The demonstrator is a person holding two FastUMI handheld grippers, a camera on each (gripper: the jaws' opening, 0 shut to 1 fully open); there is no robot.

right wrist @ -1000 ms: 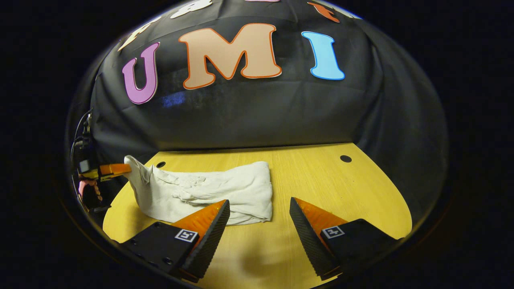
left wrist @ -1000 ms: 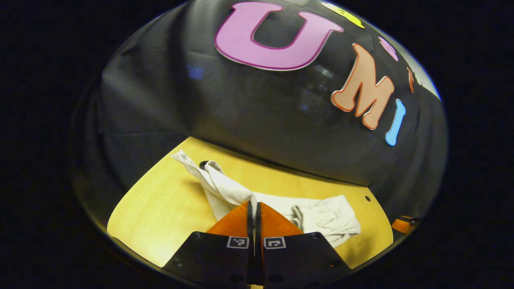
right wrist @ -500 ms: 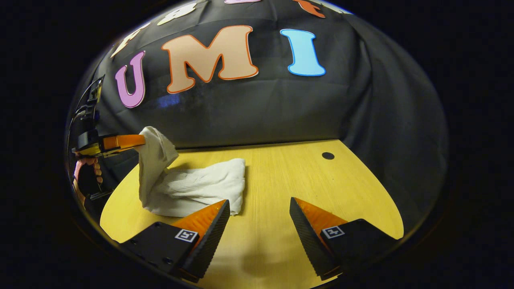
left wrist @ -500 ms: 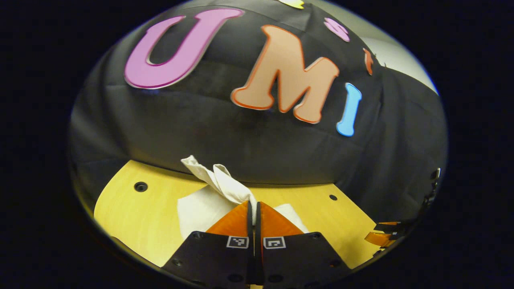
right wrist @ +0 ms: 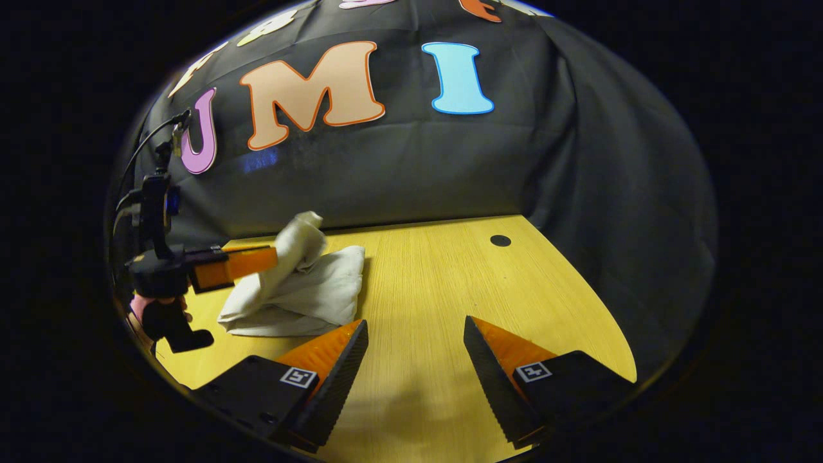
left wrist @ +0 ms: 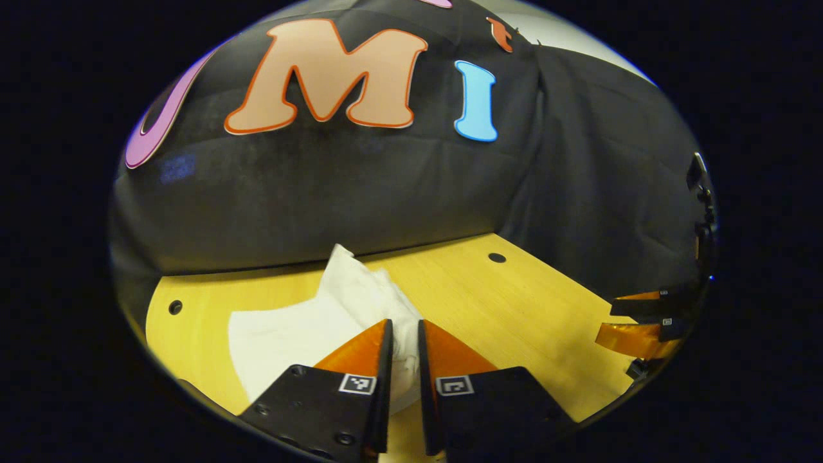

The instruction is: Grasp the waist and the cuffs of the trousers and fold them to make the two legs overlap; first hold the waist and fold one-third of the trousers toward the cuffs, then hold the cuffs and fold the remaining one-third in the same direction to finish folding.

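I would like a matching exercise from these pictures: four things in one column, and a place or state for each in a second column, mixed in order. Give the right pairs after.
Things:
1. left gripper
2. right gripper
3. trousers
4. table

Places or states:
A. yellow wood with a dark round hole
B. jaws wide apart, nothing between them
C. pale bundle, one end raised above the rest
D. jaws a small gap apart, with pale cloth between them

Pairs: 1-D, 2-B, 3-C, 4-A
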